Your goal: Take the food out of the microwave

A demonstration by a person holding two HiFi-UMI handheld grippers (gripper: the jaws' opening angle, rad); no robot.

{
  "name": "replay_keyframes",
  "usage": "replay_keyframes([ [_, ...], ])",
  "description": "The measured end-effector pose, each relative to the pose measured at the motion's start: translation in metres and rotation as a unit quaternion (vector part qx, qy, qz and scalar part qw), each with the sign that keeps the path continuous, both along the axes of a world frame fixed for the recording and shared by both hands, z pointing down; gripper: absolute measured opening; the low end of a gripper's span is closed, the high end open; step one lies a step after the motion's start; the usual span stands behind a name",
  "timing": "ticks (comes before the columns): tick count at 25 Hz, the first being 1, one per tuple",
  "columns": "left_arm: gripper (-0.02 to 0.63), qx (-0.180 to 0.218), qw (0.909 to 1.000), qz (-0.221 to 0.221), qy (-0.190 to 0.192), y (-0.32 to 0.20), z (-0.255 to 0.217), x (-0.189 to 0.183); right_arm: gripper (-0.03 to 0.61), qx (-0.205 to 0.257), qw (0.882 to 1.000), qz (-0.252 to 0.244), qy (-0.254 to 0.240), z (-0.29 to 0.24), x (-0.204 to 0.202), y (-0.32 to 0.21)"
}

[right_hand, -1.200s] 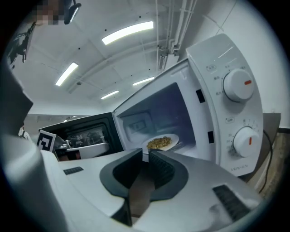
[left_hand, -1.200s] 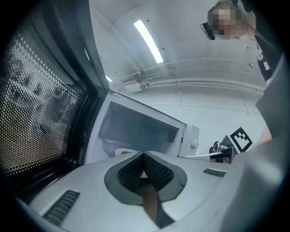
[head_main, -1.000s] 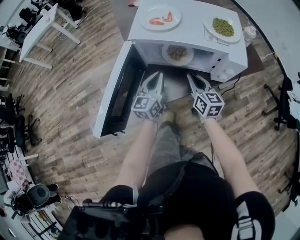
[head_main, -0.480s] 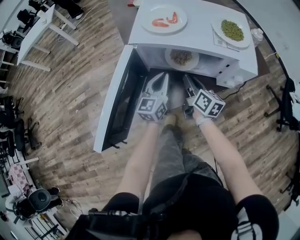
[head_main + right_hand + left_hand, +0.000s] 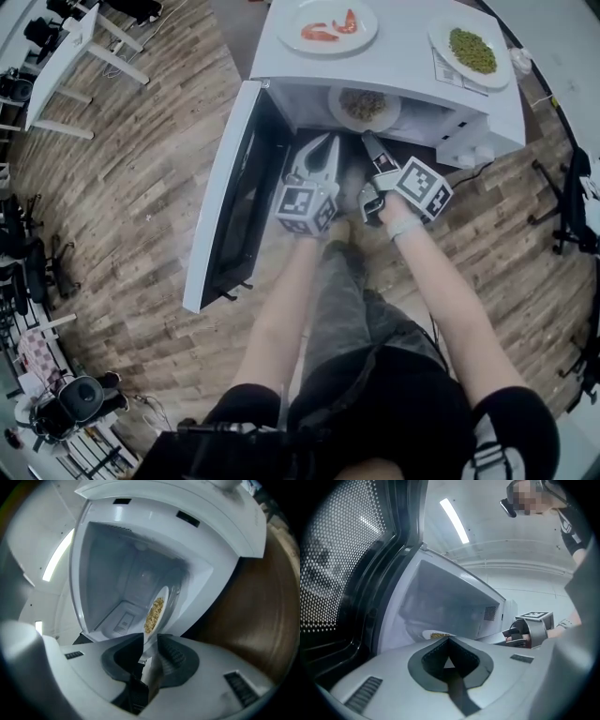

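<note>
Rolled onto its side, the right gripper (image 5: 370, 141) had its jaws drawn narrow onto the near rim of the plate of food (image 5: 335, 105), one pad on each face of the rim. The plate sat on the floor of the microwave (image 5: 394, 61), close to the front of the cavity and right of centre. In the right gripper view the plate ran edge-on from the jaws into the cavity. The left gripper (image 5: 330, 141) was empty with its jaws together. Its tip stood at the left front of the opening, near the plate and apart from it.

A second earlier both grippers hung further back from the opening, and the right gripper's marker cube lay flatter. Since then the right gripper had rolled and both had come in toward the cavity. The left jaws stayed closed throughout.

The door (image 5: 230, 197) stood swung wide to the left, its inner face just beside the left gripper. Bare cavity floor lay on either side of the plate, with more room on the left. On the microwave's top, a plate of red pieces (image 5: 302, 14) and a plate of green food (image 5: 441, 37) lay well apart.
</note>
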State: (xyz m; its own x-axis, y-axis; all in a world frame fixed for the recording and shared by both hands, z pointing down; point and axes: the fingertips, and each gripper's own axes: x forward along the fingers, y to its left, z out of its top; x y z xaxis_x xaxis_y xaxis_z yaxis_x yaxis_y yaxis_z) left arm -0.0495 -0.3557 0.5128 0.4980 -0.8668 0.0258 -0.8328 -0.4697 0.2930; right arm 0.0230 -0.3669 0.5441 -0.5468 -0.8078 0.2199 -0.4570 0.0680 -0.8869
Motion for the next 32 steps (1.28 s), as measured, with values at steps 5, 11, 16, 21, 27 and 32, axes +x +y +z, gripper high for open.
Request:
replay_keyframes([
  [5, 0.000, 0.001, 0.9999, 0.010, -0.008, 0.001, 0.003, 0.004, 0.097, -0.020, 0.999, 0.008, -0.029, 0.004, -0.003, -0.003],
  [11, 0.000, 0.001, 0.9996, 0.016, -0.023, 0.002, 0.002, 0.005, 0.097, -0.038, 0.997, 0.028, -0.067, 0.004, -0.002, -0.014],
  [16, 0.008, -0.002, 0.9988, 0.023, -0.042, 0.002, 0.005, 0.010, 0.051, -0.043, 0.995, 0.035, -0.077, 0.004, 0.001, -0.017],
  [21, 0.012, -0.011, 0.9989, 0.023, -0.038, 0.003, 0.008, 0.013, 0.041, -0.038, 0.994, 0.037, -0.099, 0.003, 0.001, -0.016],
  [27, 0.098, -0.041, 0.9984, 0.024, -0.030, 0.004, 0.015, 0.019, 0.038, -0.033, 0.994, 0.037, -0.102, 0.001, 0.005, -0.012],
  [32, 0.123, -0.091, 0.9950, 0.031, 0.027, -0.001, 0.018, 0.023, 0.035, -0.036, 0.993, 0.038, -0.109, 0.000, 0.006, -0.009],
])
